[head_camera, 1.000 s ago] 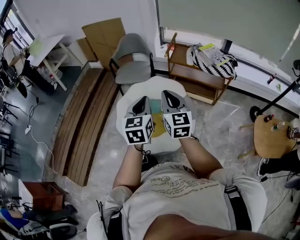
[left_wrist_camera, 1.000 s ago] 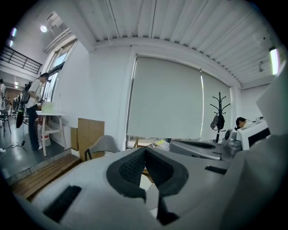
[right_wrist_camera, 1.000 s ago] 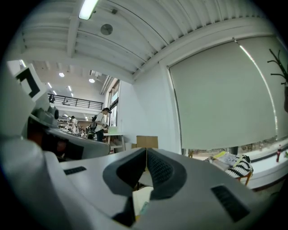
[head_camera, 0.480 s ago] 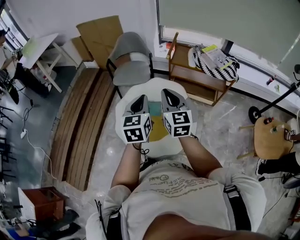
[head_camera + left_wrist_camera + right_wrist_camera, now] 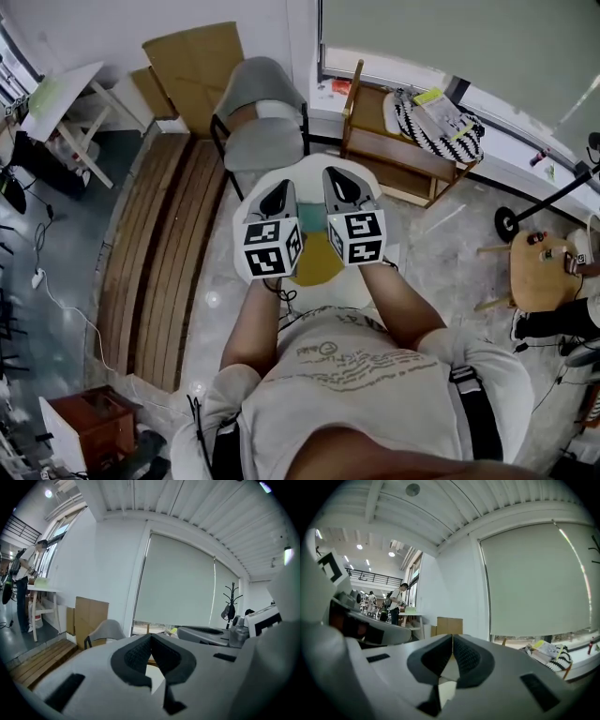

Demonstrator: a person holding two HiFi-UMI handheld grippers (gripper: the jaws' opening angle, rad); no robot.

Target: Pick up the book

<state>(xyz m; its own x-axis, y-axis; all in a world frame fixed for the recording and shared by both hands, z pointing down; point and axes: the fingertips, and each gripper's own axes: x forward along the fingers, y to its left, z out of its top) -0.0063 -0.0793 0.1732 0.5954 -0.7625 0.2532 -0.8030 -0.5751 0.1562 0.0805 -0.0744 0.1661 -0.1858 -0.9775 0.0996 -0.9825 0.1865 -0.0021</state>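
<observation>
- Step in hand: approach, no grasp yet. Both grippers are held side by side over the small white round table point(image 5: 307, 172), pointing toward the far side, roughly level.
- Left gripper point(image 5: 278, 195): jaws closed tip to tip, nothing between them.
- Right gripper point(image 5: 341, 184): same, jaws pressed together, empty.
- Book point(image 5: 315, 266): I take it to be the flat yellow thing lying on the table, seen in the gap between the two grippers, toward the near side of the top. It is mostly covered by the grippers, so its edges and cover are unclear. Neither gripper seems to touch it.
- More printed stuff lies on a striped bag point(image 5: 427, 117) on the wooden shelf point(image 5: 384, 159), far right. That could also be a book; can't rule it out.
- A grey chair point(image 5: 265, 112) stands just beyond the table.
- Next move, my read: open one gripper's jaws, tip it down toward the table top and bring it to an edge of the book.
- A flat book gives little to bite, so the jaws would need to straddle an edge. The other gripper may have to steady it or lift a corner.
- Risk: jaws kept closed would only push the book across the table.
</observation>
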